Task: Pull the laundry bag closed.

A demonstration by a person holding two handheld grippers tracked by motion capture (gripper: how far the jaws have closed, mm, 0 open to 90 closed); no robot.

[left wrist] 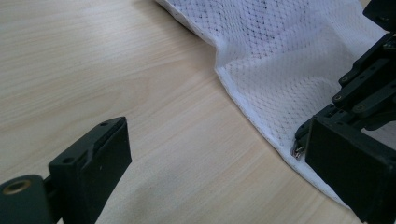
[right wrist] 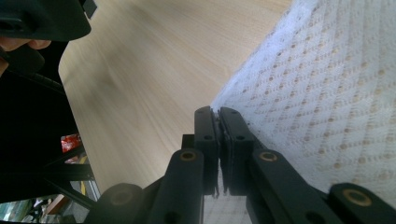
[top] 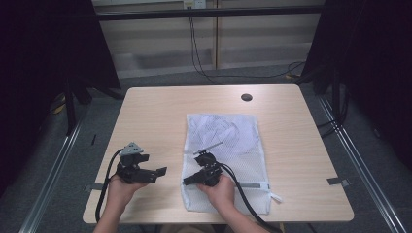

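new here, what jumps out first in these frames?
The white mesh bag lying flat right of centre on the table. The right gripper is shut on the bag's left edge, near the front. The left gripper stands open beside it over bare wood.

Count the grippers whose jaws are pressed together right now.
1. The right gripper has its jaws closed at the left edge of the white mesh bag; whether mesh is pinched between them is unclear. The left gripper, over the bare table, stands open.
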